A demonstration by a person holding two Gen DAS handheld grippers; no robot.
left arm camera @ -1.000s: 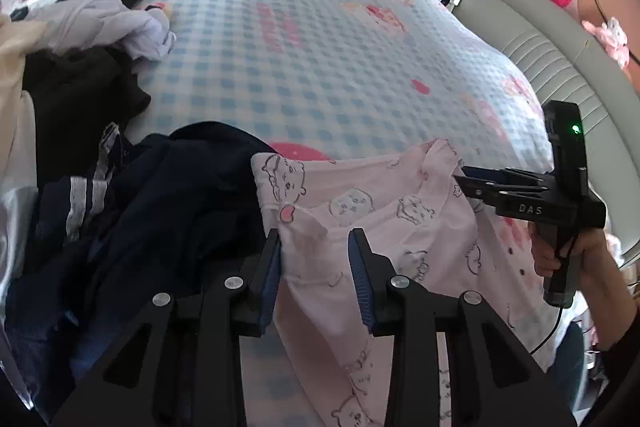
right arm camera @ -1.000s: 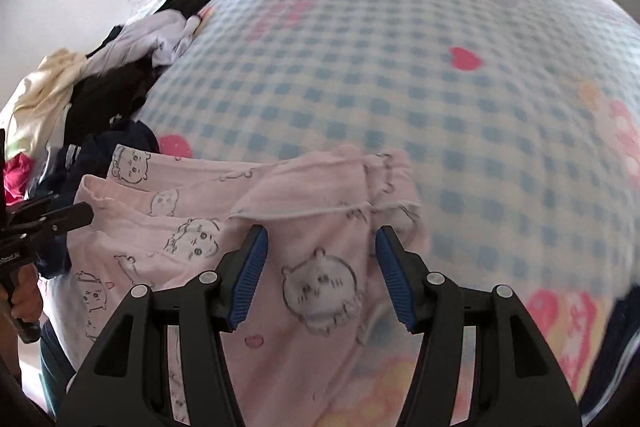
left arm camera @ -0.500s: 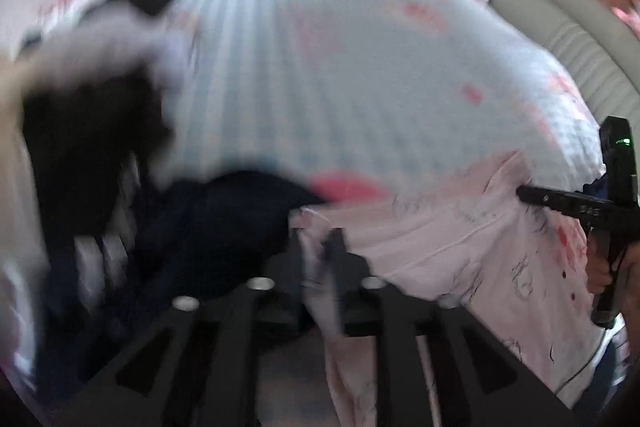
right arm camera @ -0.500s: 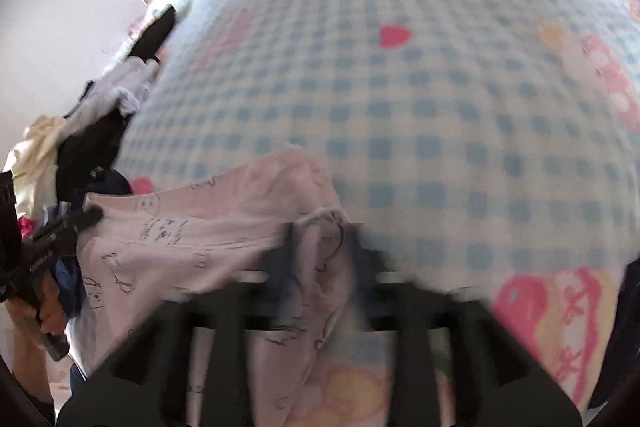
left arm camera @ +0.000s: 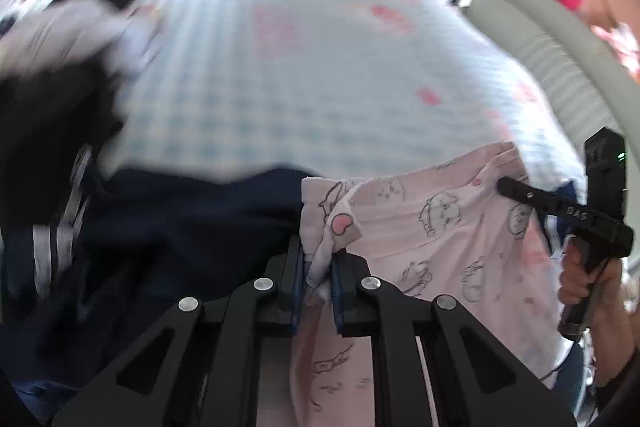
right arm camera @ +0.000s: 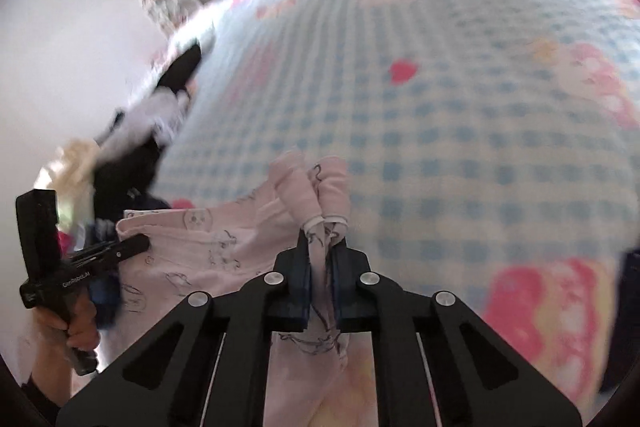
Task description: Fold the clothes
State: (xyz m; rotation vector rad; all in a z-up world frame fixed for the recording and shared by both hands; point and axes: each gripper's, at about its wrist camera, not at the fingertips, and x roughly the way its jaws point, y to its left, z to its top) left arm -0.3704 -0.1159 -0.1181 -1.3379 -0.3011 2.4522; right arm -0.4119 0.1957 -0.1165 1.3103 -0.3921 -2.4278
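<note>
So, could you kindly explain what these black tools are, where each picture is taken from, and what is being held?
There is no robot here: a person holds a hand-operated gripper in each hand, with a camera on each looking along its jaws. One picture comes from the left gripper, the other from the right gripper. Both are shut on the top edge of a pink garment printed with little animals. Under it is a bed with a blue checked sheet. A pile of dark and pale clothes lies on the left side.

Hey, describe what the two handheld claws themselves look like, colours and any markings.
Both are matte black. The left claw and right claw have angular linkage arms with silver rivets and blue finger pads. Each has a pistol-style handle; the right one bears white lettering and a green light, the left one white lettering. A dark sleeve shows at the wrist.
</note>
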